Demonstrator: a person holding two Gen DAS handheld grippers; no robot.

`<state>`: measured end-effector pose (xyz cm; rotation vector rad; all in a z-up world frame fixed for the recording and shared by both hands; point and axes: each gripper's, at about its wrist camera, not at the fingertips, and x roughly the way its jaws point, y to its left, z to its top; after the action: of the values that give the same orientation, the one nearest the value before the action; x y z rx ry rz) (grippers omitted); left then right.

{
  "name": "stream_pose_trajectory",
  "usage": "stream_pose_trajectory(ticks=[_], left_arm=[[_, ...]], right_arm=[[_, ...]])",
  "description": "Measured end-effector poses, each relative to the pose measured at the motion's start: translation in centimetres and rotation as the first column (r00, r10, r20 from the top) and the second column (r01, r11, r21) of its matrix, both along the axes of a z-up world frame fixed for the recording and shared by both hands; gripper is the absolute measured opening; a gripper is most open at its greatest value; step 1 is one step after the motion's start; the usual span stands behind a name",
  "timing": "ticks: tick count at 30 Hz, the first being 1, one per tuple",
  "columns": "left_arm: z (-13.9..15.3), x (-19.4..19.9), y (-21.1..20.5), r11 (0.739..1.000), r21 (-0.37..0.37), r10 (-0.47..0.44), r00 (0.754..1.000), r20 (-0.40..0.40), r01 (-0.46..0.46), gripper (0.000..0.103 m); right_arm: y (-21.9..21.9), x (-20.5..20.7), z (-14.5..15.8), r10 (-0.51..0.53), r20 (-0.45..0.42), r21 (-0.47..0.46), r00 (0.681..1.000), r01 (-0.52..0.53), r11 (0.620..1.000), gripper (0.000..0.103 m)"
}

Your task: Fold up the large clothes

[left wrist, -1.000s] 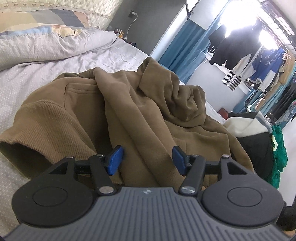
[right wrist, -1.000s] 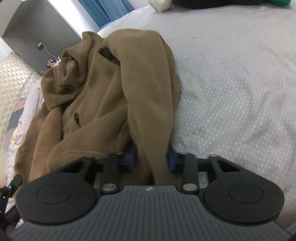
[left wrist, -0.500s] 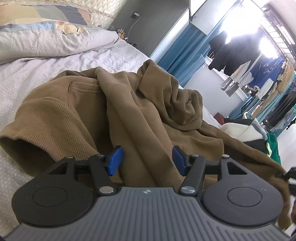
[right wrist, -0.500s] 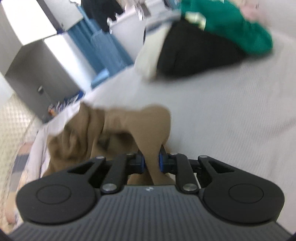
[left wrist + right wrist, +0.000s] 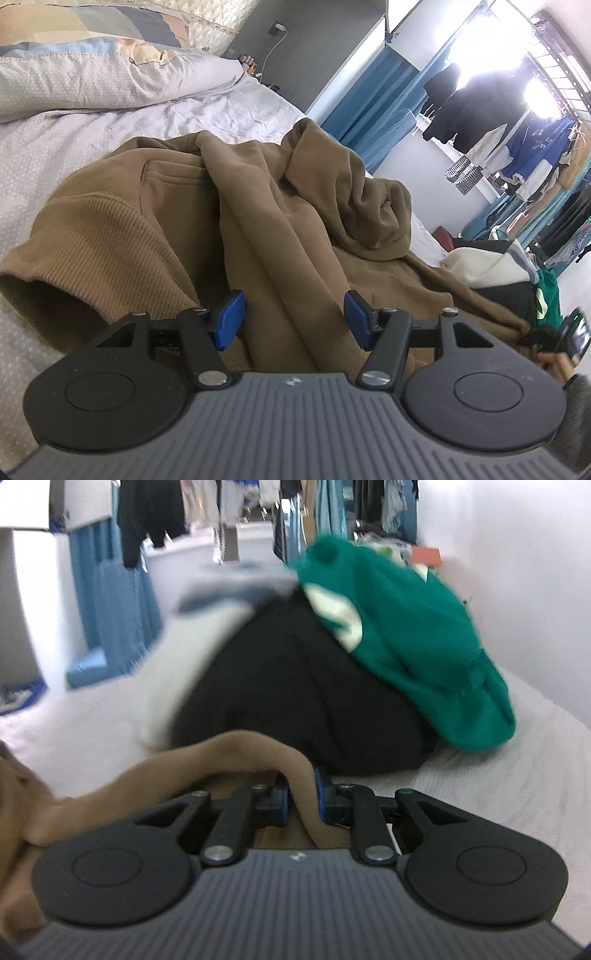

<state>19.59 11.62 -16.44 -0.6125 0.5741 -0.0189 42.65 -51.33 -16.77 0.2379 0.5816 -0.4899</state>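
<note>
Ahead of my right tongs (image 5: 301, 799) a heap of other clothes sits on the pale bed (image 5: 517, 775): a black garment (image 5: 295, 701) at the front, a green one (image 5: 406, 646) draped over its right side, something white (image 5: 177, 672) at its left, all blurred in this view. More clothes hang on a rail (image 5: 517, 147) by the bright window, next to blue curtains (image 5: 369, 122), and a quilted pillow (image 5: 92, 70) lies at the far left of the bed. The brown hoodie (image 5: 277, 221) lies crumpled across the bed right in front of my left tongs (image 5: 293, 317), its hood bunched at the far side and a ribbed cuff down at the left; these tongs are spread wide, their blue pads just over the cloth and pinching nothing. My right tongs are clamped on a strip of the same hoodie, which arches up and away to the left
</note>
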Motion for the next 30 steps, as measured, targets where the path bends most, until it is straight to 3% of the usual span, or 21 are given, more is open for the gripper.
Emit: stream_pose_trajectory(ticks=[5,10,12,13,14,16,23,26,30], left_arm=[[-0.2,0.5,0.0,1.0,0.007,0.003,1.0,-0.004,-0.003,0.065],[-0.2,0.7,0.1,1.0,0.004,0.0,1.0,-0.006,0.0,0.065],[-0.2,0.6,0.2,1.0,-0.004,0.001,1.0,-0.005,-0.001,0.065],[-0.1,0.5,0.3,1.0,-0.01,0.0,1.0,-0.005,0.0,0.065],[-0.1,0.4,0.3,1.0,-0.015,-0.002,1.0,-0.005,0.002,0.065],[0.1,0.2,0.4,1.0,-0.019,-0.006,1.0,-0.001,0.006,0.065],[0.6,-0.8,0.2,1.0,-0.01,-0.024,1.0,0.015,0.024,0.065],[0.9,-1.3,0.2,1.0,-0.002,-0.026,0.999,0.019,0.026,0.065],[1.0,-1.6,0.4,1.0,0.003,-0.024,1.0,0.016,0.024,0.065]], right_arm=[[-2.3,-0.2,-5.0,-0.018,-0.007,0.078,1.0,0.019,0.997,0.019],[-1.8,-1.2,-4.6,0.012,0.006,0.058,1.0,-0.012,0.998,0.022],[-1.1,-1.7,-3.7,0.008,-0.007,0.066,1.0,-0.008,0.998,0.03],[-0.8,-2.0,-3.1,0.009,-0.011,0.06,1.0,-0.008,0.998,0.041],[-0.3,-2.7,-2.4,0.011,-0.007,0.054,1.0,-0.011,0.999,0.059],[1.0,-3.7,-0.6,0.014,0.011,0.042,1.0,-0.015,0.999,0.079],[7.9,-7.8,5.7,0.176,0.096,0.025,0.98,-0.179,0.984,0.079],[12.2,-9.6,8.2,0.271,0.133,0.044,0.953,-0.279,0.959,0.079],[18.5,-12.3,10.8,0.408,0.174,0.104,0.896,-0.429,0.897,0.079]])
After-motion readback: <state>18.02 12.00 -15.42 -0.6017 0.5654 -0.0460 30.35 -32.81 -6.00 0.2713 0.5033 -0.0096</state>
